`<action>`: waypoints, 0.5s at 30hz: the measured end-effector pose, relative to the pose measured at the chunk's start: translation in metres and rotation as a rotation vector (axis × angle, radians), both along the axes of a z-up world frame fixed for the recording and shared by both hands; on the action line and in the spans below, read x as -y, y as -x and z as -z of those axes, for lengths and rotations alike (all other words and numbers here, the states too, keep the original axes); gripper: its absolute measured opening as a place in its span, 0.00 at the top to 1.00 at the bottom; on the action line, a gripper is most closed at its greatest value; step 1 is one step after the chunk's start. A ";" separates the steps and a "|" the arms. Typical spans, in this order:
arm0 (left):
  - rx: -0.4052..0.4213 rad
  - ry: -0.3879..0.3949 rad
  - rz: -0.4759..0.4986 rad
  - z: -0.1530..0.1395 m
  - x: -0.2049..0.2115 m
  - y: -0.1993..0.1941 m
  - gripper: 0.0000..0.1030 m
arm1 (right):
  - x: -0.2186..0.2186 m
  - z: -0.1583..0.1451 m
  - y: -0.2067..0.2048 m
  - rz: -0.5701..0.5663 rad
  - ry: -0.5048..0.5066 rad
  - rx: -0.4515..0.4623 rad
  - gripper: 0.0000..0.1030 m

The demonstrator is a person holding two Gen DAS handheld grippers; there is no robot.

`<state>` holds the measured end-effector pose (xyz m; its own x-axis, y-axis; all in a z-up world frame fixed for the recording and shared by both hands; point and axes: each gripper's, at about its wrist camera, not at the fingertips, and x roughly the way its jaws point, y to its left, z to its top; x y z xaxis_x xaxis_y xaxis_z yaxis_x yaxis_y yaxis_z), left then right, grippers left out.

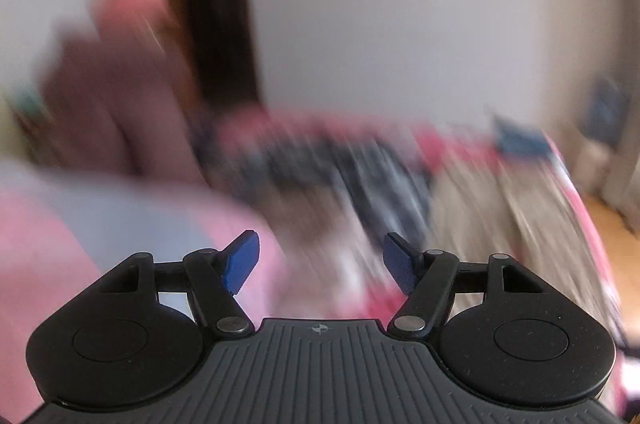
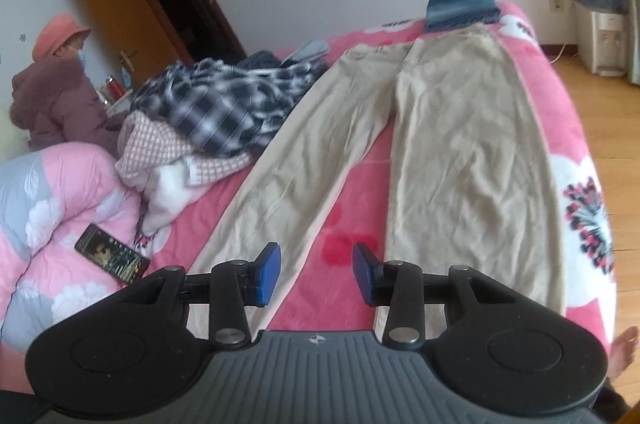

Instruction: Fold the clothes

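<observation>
Right gripper [image 2: 316,272] released, nothing between pads, hovering over the hem end of the beige trousers [image 2: 460,128], between the two cuffs. Trousers flat on pink bed [image 2: 560,112], long axis running straight away, waistband far. Left gripper [image 1: 320,264] also released, empty; view too blurred to place it, so right judged nearer.

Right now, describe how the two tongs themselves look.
Both the left tongs and the right tongs match: black linkage arms with silver pivot pins, ribbed dark grey body with a small crosshair mark, round black side housings, and blue textured pads. No cables or sleeves show.
</observation>
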<state>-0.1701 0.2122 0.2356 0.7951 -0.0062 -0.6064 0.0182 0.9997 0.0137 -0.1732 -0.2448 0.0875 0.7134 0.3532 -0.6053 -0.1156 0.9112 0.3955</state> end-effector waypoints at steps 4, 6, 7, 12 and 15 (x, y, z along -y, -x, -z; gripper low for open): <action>-0.132 0.089 0.082 0.089 -0.008 0.004 0.33 | -0.002 -0.001 -0.009 -0.006 0.028 0.000 0.59; -0.186 0.132 0.111 0.124 -0.014 0.001 0.33 | -0.006 0.002 -0.023 -0.012 0.045 -0.028 0.59; -0.218 0.149 0.124 0.140 -0.014 -0.003 0.33 | -0.010 0.005 -0.031 -0.021 0.054 -0.048 0.59; -0.349 0.126 0.184 0.210 0.000 -0.022 0.33 | -0.046 0.029 -0.077 -0.120 0.155 -0.108 0.59; -0.401 0.145 0.203 0.241 0.000 -0.026 0.33 | -0.071 0.049 -0.101 -0.193 0.119 -0.144 0.59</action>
<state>-0.1437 0.2125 -0.0056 0.4720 -0.2445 -0.8470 0.1891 0.9665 -0.1736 -0.0722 -0.1739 0.0383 0.5431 0.3947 -0.7411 -0.2419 0.9188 0.3121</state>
